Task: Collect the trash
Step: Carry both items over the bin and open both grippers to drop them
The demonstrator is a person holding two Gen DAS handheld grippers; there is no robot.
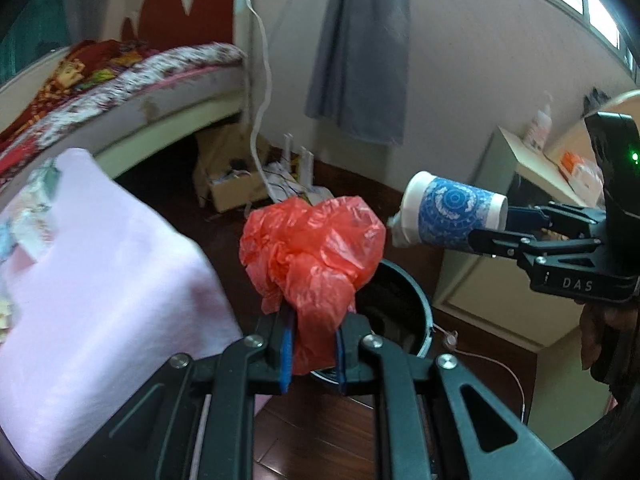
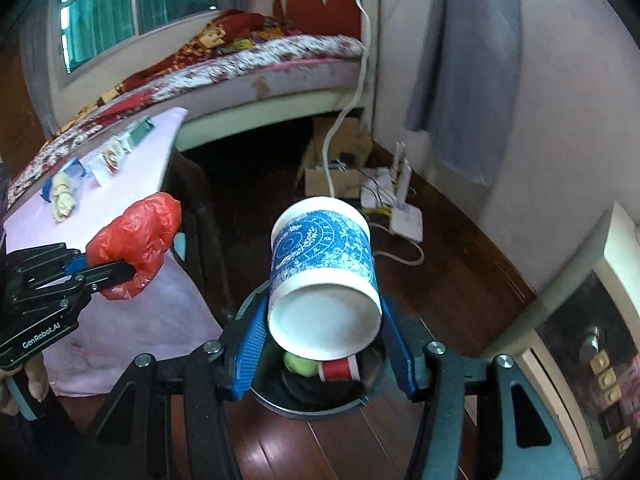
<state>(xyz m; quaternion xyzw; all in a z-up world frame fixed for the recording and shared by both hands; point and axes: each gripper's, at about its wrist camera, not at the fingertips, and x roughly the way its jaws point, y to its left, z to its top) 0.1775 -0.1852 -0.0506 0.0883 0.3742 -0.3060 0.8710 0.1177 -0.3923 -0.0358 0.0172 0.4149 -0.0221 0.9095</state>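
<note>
- My left gripper [image 1: 310, 344]: fingers clenched on a crumpled red plastic bag [image 1: 312, 248], held over the near rim of the dark trash bin [image 1: 420, 320].
- My right gripper [image 2: 324, 344]: fingers pinching a blue-patterned paper cup [image 2: 324, 272] on its side, base toward the camera, directly above the bin [image 2: 312, 408].
- Bin already holds a green ball-like item [image 2: 298, 364] and a red spool-like item [image 2: 340, 370].
- Risk: the bag is light and sits near the rim; released here it may drift onto the floor [image 2: 312, 448] or snag on a finger.
- Risk: the cup is round and gripped sideways; it could slip early or bounce off the rim.
- Surface [image 2: 120, 184] under pink cloth, left of the bin, carries more wrappers [image 2: 64, 196].
- Room: bed [image 2: 240, 64], wood floor, white router [image 2: 404, 208] and cables by the wall.
</note>
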